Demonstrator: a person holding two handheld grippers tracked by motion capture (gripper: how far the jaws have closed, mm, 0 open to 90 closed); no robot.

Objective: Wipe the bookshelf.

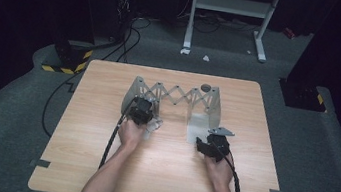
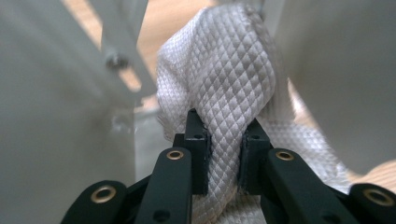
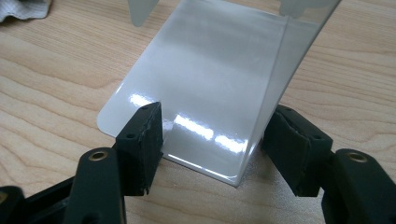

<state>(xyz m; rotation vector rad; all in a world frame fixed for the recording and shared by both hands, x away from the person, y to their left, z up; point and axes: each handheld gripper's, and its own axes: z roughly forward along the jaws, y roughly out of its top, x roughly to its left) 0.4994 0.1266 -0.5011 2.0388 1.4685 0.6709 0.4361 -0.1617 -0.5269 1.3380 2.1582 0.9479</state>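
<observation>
Left gripper (image 2: pixel 223 149) clamped on white quilted cloth (image 2: pixel 233 79), grey rack (image 1: pixel 174 96) panels close either side. Right gripper (image 3: pixel 212 140) wide, straddling glossy plate (image 3: pixel 205 79) on tabletop (image 1: pixel 105 117).

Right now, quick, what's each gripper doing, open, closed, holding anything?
Left gripper: closed on the white quilted cloth.
Right gripper: open, fingers either side of the glossy white base plate, not gripping it.
</observation>
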